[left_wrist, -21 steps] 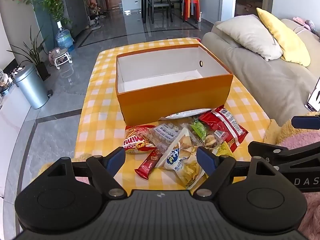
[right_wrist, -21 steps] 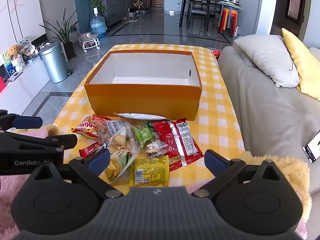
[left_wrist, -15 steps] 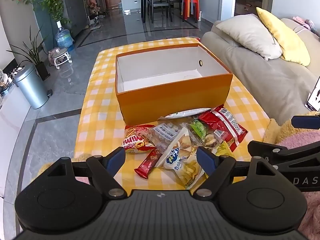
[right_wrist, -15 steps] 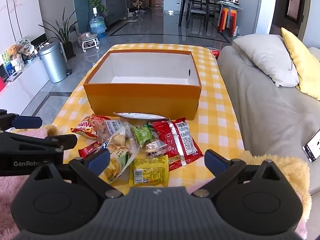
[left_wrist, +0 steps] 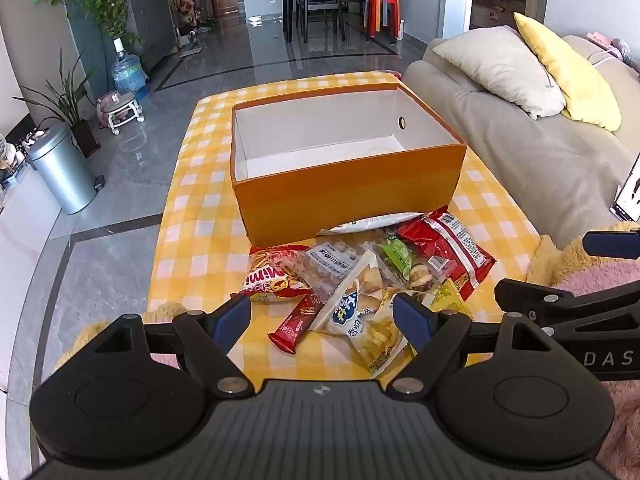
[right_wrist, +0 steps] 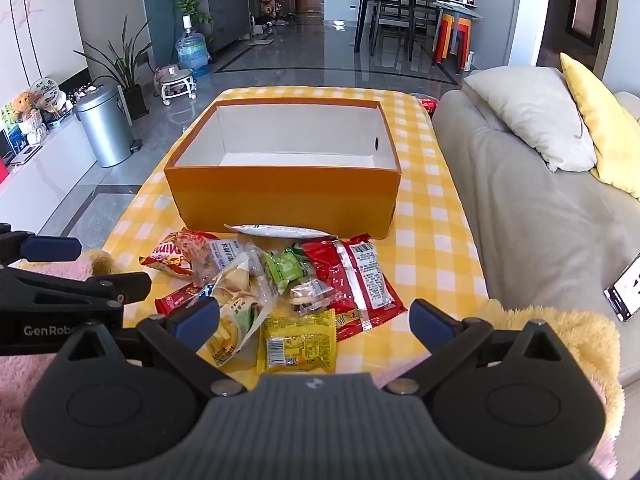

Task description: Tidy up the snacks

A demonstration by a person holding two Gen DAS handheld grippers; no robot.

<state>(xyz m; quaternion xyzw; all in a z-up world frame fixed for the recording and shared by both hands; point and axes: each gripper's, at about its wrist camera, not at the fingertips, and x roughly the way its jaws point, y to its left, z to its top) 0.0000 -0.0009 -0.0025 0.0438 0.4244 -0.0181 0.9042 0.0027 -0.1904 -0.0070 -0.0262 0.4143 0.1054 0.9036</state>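
An empty orange box (left_wrist: 348, 196) with a white inside stands on the yellow checked table (left_wrist: 192, 248); it also shows in the right wrist view (right_wrist: 280, 196). A pile of snack packets lies in front of it: a red packet (right_wrist: 356, 280), a yellow packet (right_wrist: 296, 346), a chips bag (left_wrist: 368, 320), a Mimi bag (left_wrist: 272, 276) and a red bar (left_wrist: 298, 322). My left gripper (left_wrist: 322, 316) is open above the pile's near edge. My right gripper (right_wrist: 316, 316) is open over the yellow packet. Both are empty.
A grey sofa (right_wrist: 528, 216) with a white and a yellow cushion runs along the table's right side. A phone (right_wrist: 624, 288) lies on it. A steel bin (left_wrist: 62, 172) and plants stand on the floor at the left. Fluffy pink and yellow fabric lies at the near edge.
Both grippers have crept slightly forward toward the snack pile. Nothing on the table has moved.
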